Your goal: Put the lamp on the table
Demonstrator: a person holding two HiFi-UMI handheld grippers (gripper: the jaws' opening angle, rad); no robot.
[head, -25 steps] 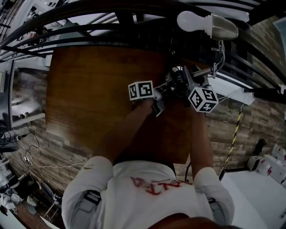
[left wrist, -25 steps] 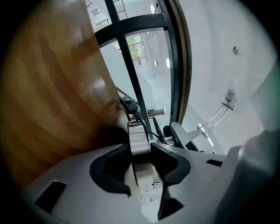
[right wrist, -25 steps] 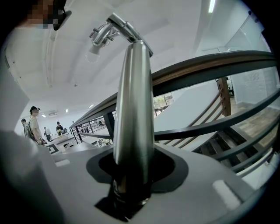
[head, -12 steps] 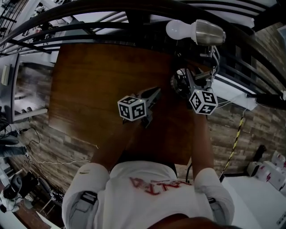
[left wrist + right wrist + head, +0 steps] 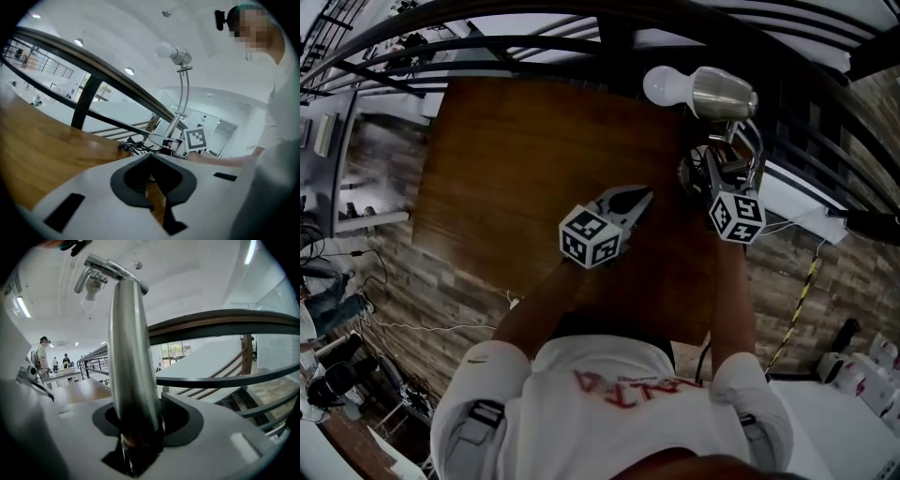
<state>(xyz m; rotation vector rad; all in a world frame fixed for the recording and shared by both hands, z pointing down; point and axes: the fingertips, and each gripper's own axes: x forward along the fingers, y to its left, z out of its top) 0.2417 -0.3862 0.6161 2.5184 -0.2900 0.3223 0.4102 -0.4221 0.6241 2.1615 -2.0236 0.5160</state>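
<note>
Two grippers, one loaded. Right gripper (image 5: 711, 173) pinches the lamp (image 5: 132, 357) by its stem. The stem is upright with the bulb overhead, at the table (image 5: 516, 169) far right corner. Whether it rests on the wood: cannot tell. Left gripper (image 5: 637, 199) is pressed together, empty, nearer the table's middle. Setting down likely falls to the right.

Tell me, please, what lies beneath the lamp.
The wooden table lies below the lamp, whose stem the right gripper clamps. That gripper covers the lamp's base, so whether it rests on the table cannot be seen.
</note>
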